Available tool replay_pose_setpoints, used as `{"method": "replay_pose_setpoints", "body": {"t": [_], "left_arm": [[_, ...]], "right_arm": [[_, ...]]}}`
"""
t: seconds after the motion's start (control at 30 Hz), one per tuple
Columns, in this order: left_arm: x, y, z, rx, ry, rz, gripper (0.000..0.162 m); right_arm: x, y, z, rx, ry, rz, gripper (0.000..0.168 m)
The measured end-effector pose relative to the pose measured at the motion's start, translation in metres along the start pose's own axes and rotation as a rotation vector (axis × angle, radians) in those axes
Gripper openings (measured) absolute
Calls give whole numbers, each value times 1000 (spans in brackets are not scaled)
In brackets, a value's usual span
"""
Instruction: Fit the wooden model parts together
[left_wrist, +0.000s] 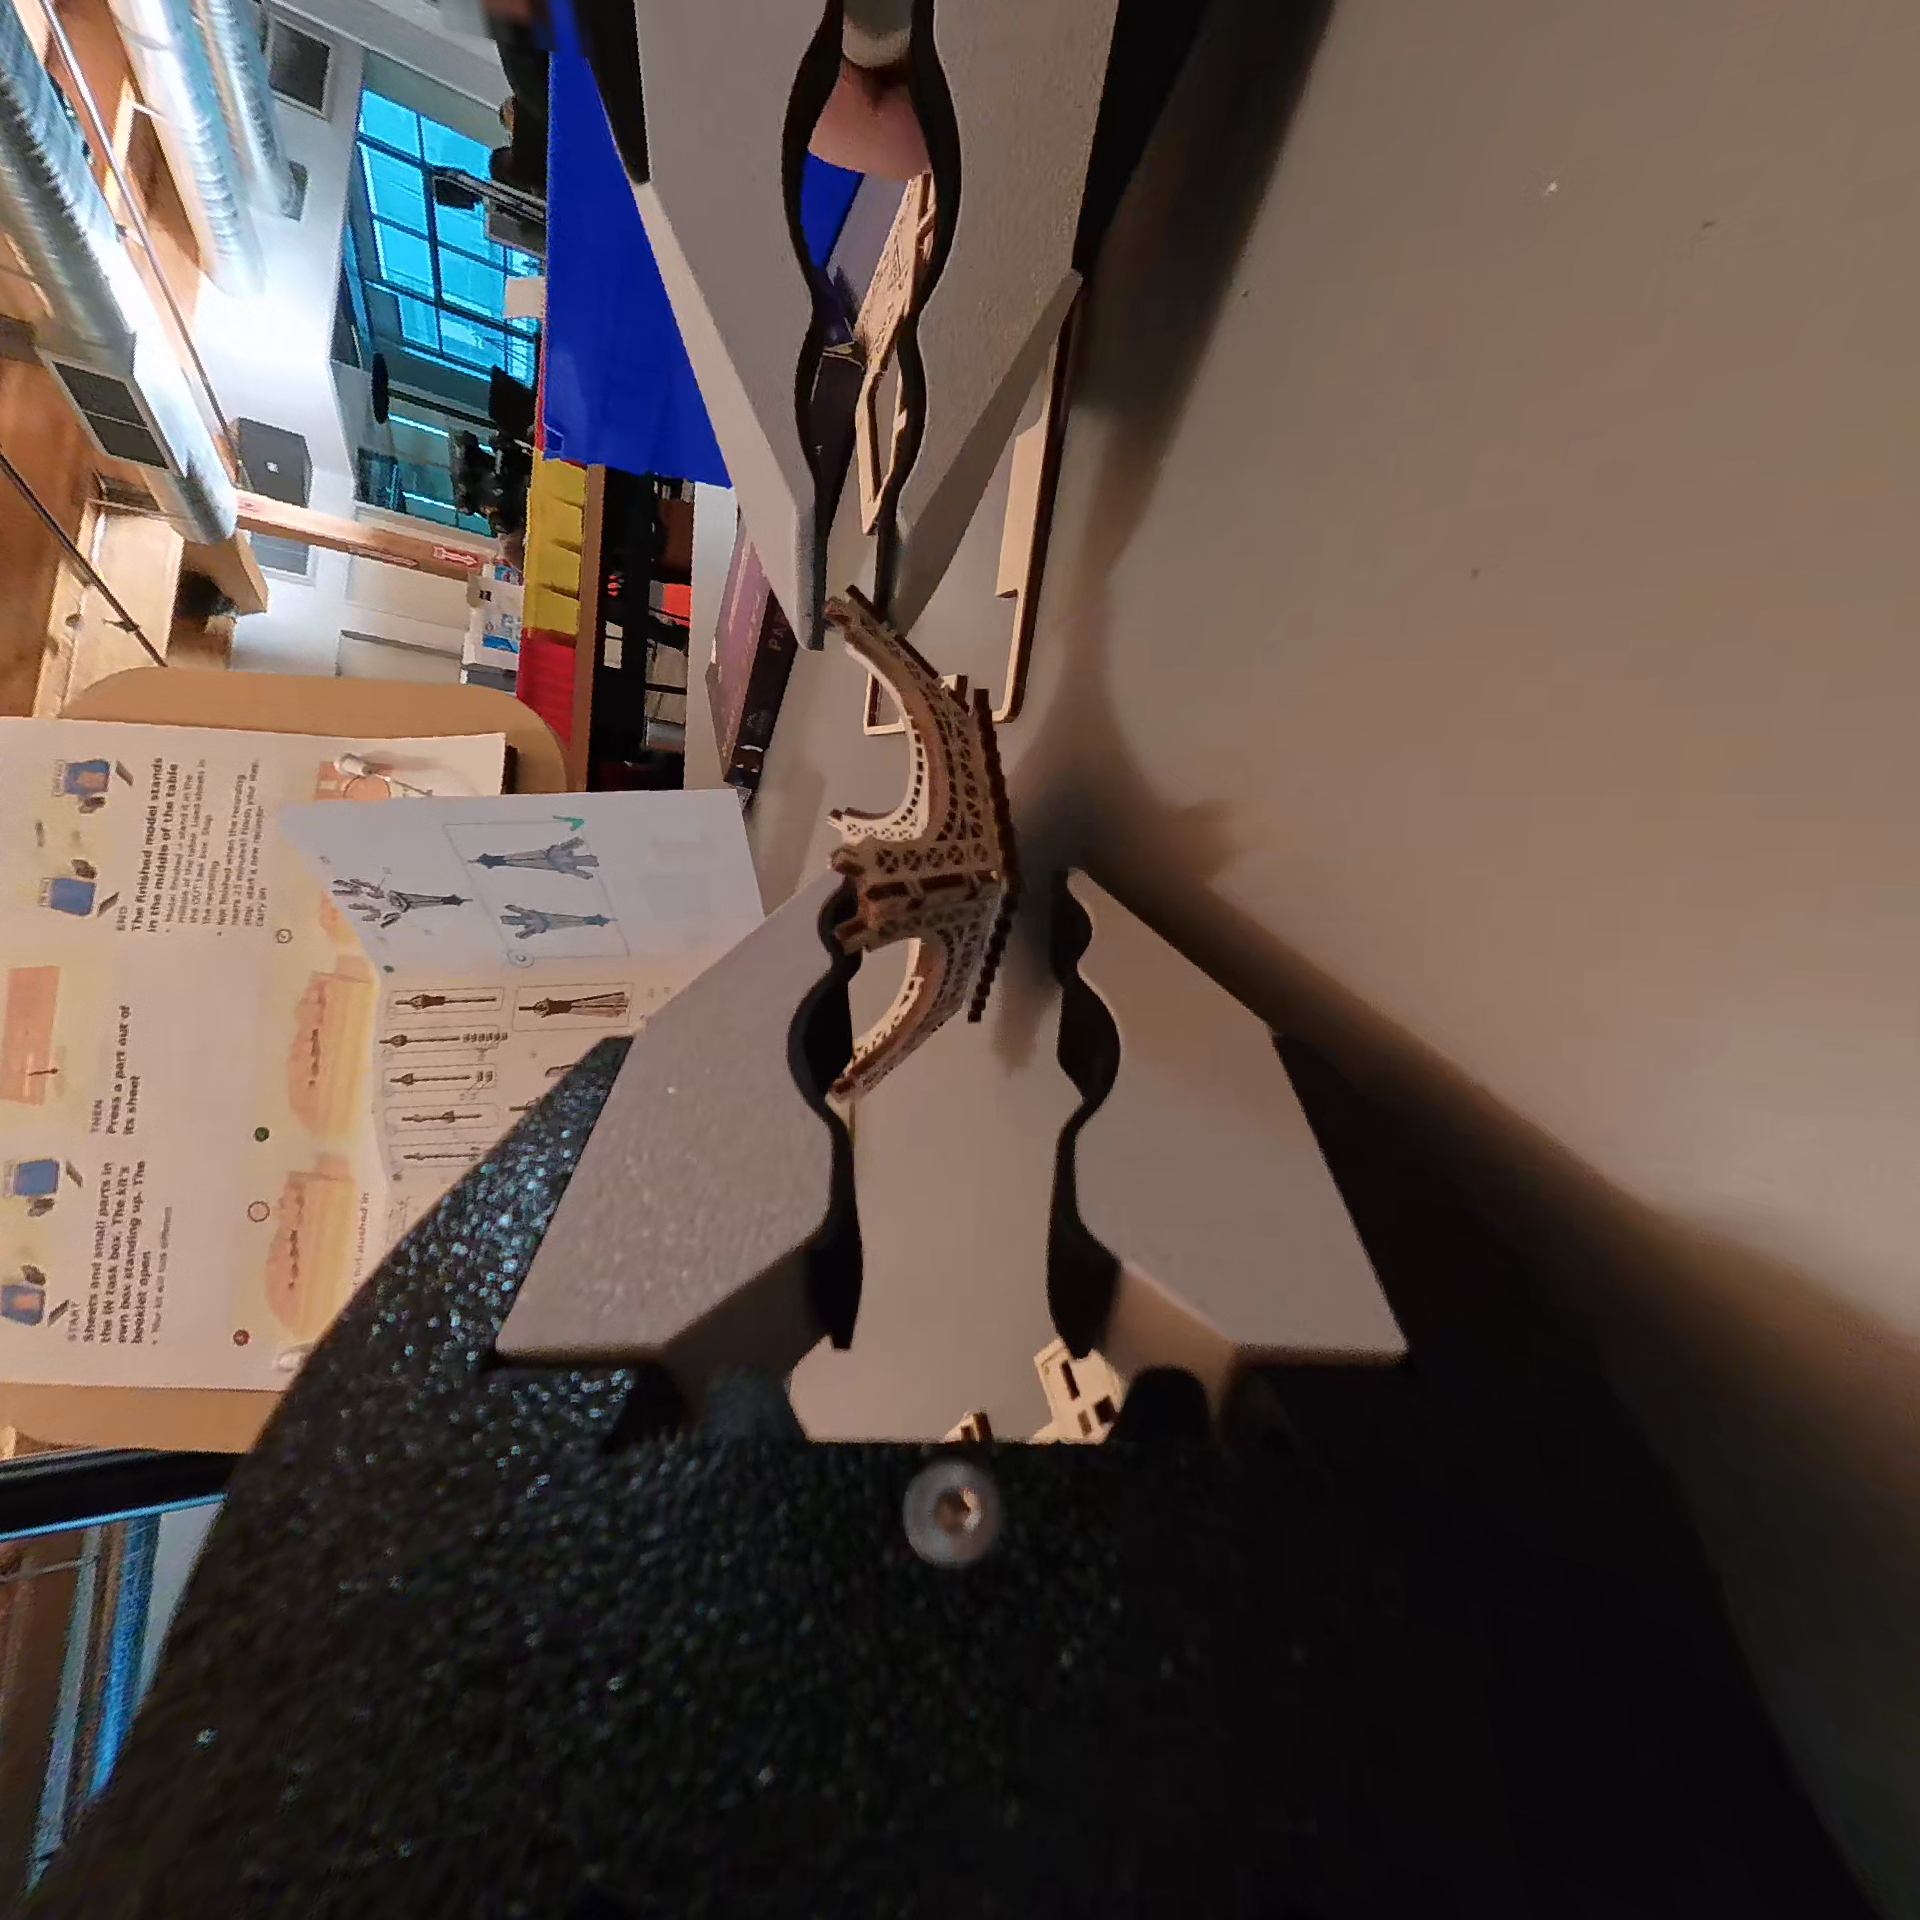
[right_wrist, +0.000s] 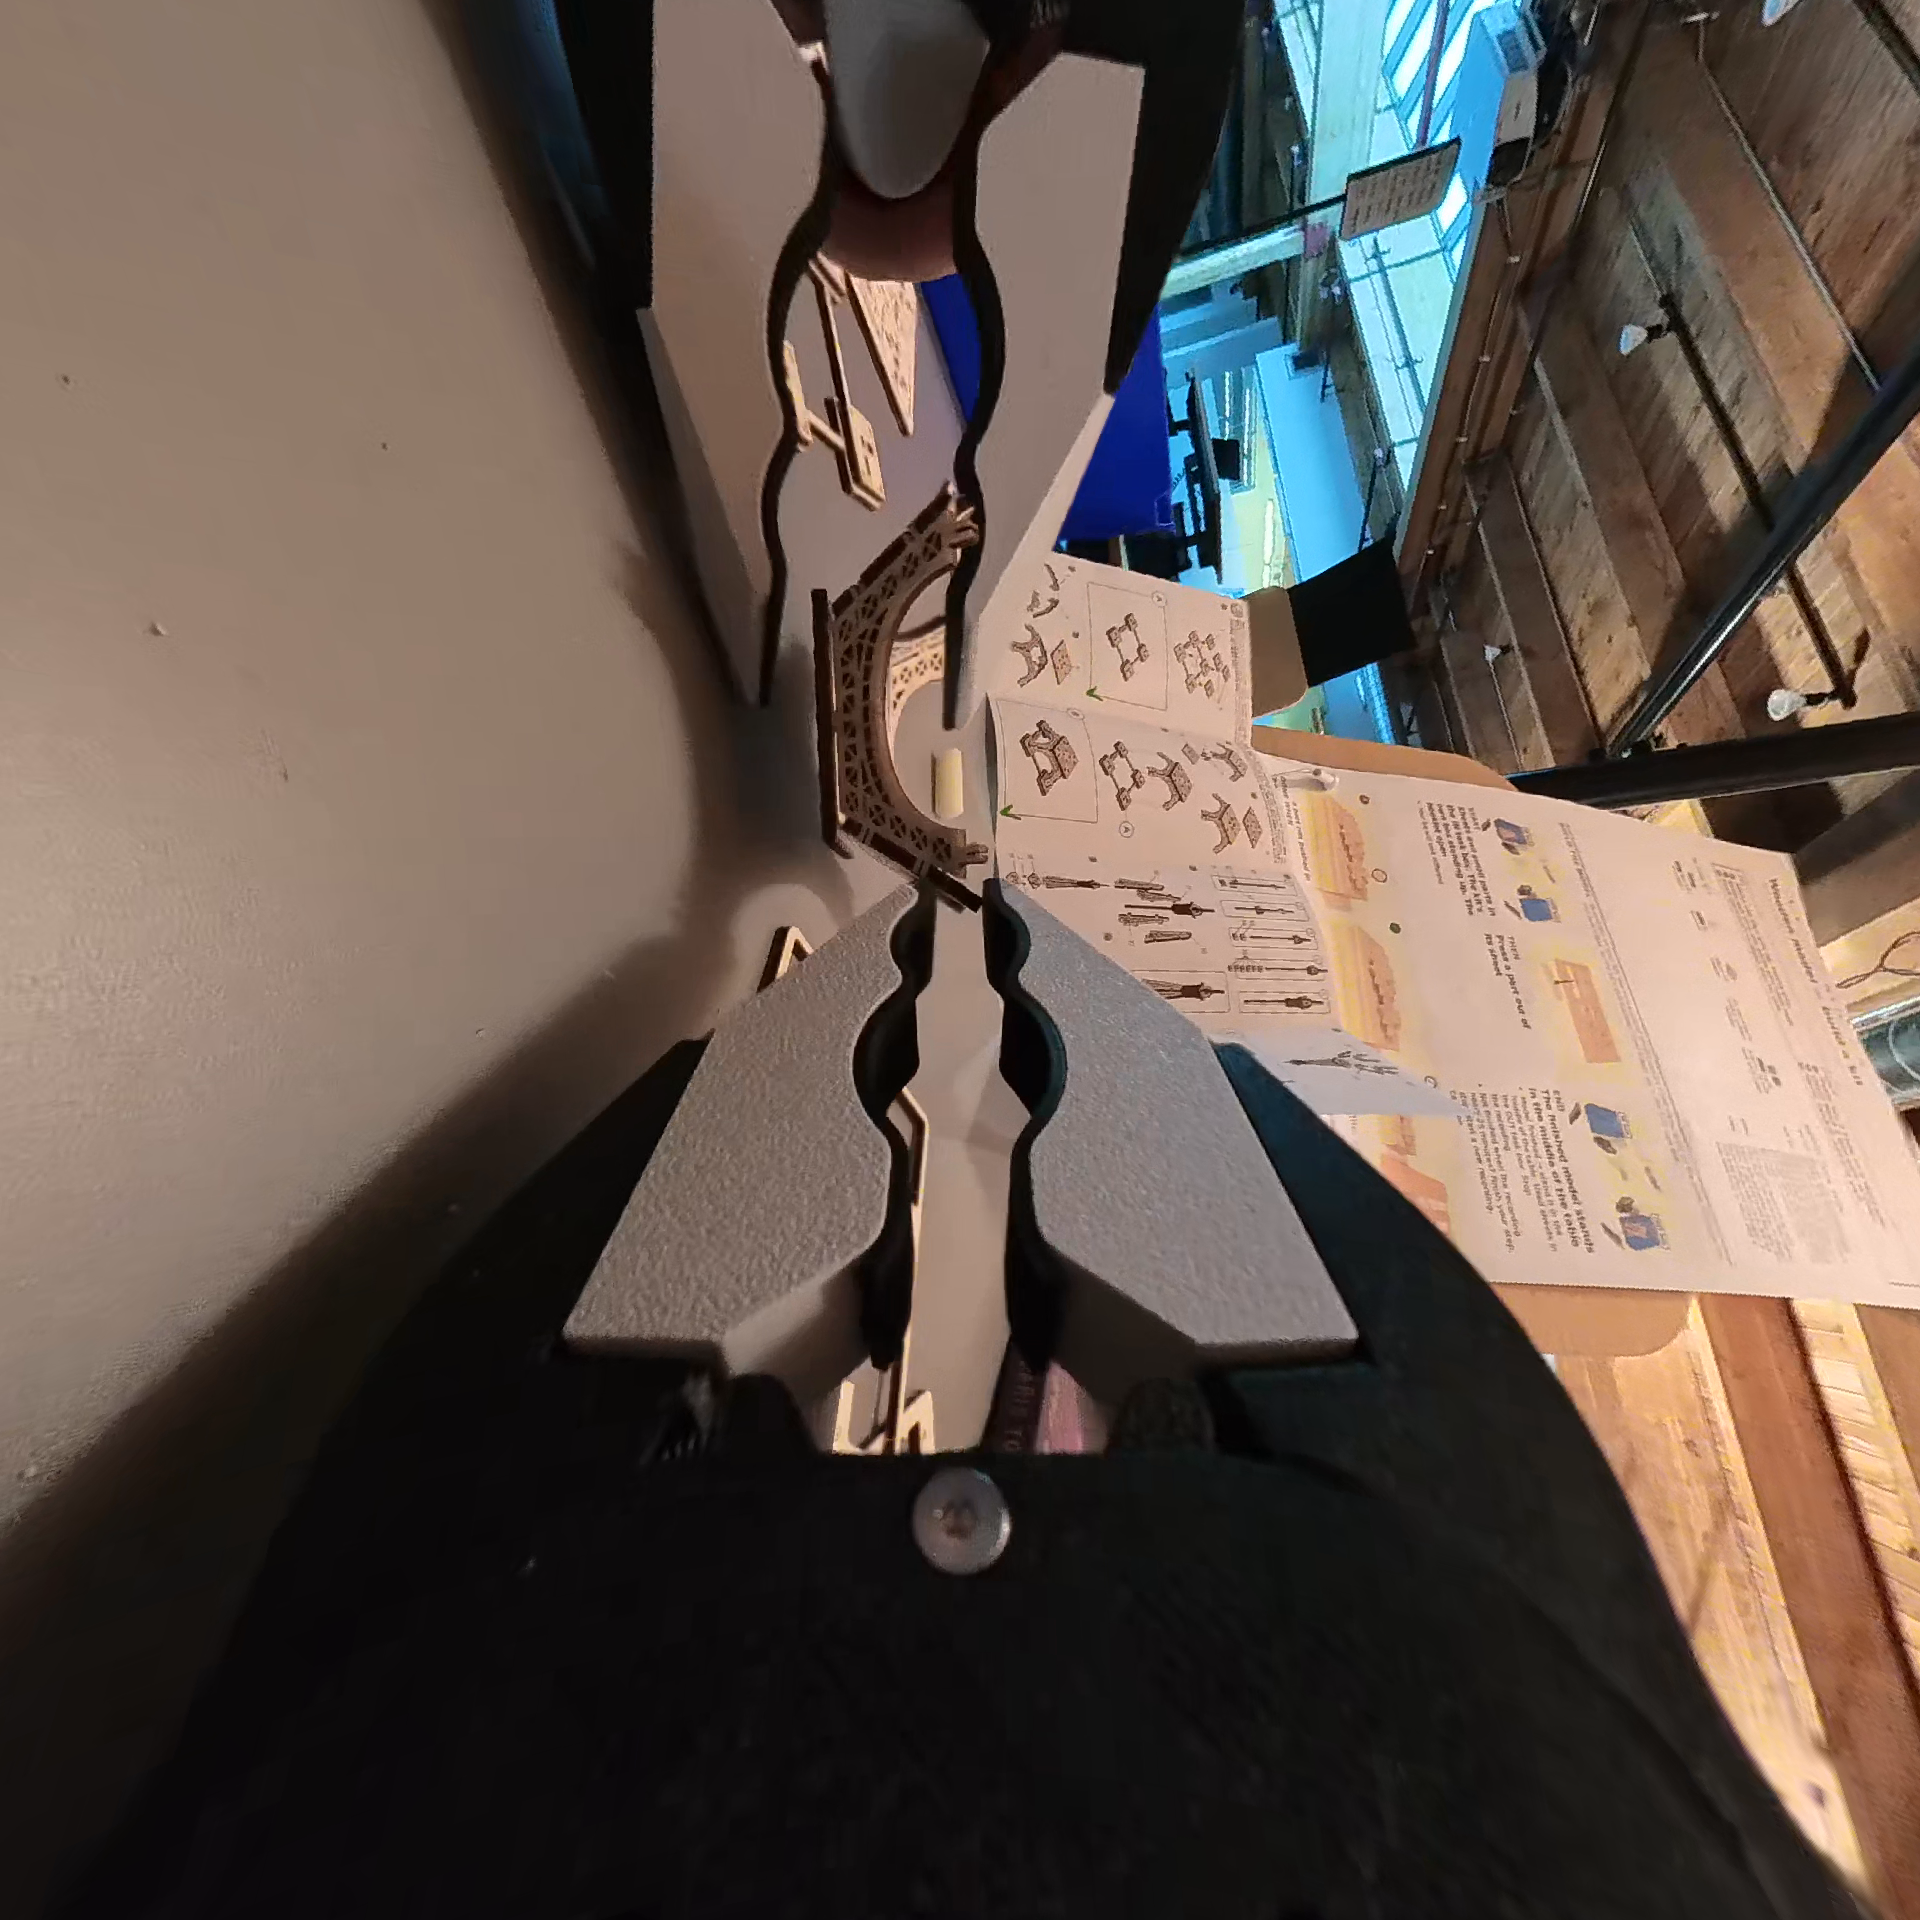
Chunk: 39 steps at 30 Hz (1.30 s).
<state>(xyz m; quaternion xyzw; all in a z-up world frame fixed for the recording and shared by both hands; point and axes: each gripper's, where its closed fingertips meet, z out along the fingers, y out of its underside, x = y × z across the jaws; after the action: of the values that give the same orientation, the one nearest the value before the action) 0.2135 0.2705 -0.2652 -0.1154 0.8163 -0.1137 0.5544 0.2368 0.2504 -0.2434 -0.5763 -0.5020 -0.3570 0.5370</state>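
1. Left gripper (left_wrist: 951, 894): jaws wide, straddling the tower base; one pad meets a foot, the other appears clear.
2. Right gripper (right_wrist: 951, 896): jaws narrow, apparently nipping one foot of the base from the opposite side.
3. Grey worktop (left_wrist: 1455, 623): carries everything.
4. Instruction booklet (left_wrist: 582, 883): propped open at the worktop's far edge.
5. Punched-out wooden sheet (left_wrist: 1034, 499): flat on the worktop beyond the base.
6. Dark kit box (left_wrist: 750, 665): lies near the far edge beside the booklet; contents not visible.
7. Arched lattice tower base (left_wrist: 956, 810): between both grippers, well in from the edges, feet pointing up. For a good fit, steady it by the solid corners, not the thin arches, and press joints squarely.
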Motion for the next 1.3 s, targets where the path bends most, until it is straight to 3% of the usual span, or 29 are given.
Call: {"method": "replay_pose_setpoints", "body": {"t": [0.33,0.53,0.67,0.8,1.07,1.3], "left_arm": [[-3,-7,-2,33,-18,-4,24],[-35,-18,-20,109,-61,-93,19],[-65,-34,-36,185,-84,-119,17],[-77,-56,-47,226,-61,-18,17],[-134,-119,-112,455,-30,54,17],[-178,-170,-172,500,-53,231,16]], "right_arm": [[6,-8,1,29,47,42,7],[23,2,-9,77,76,192,53],[23,-4,0,105,-14,305,52],[37,-15,6,145,-17,332,53],[146,-94,-36,434,178,204,53],[215,-167,-93,634,327,113,29]]}}
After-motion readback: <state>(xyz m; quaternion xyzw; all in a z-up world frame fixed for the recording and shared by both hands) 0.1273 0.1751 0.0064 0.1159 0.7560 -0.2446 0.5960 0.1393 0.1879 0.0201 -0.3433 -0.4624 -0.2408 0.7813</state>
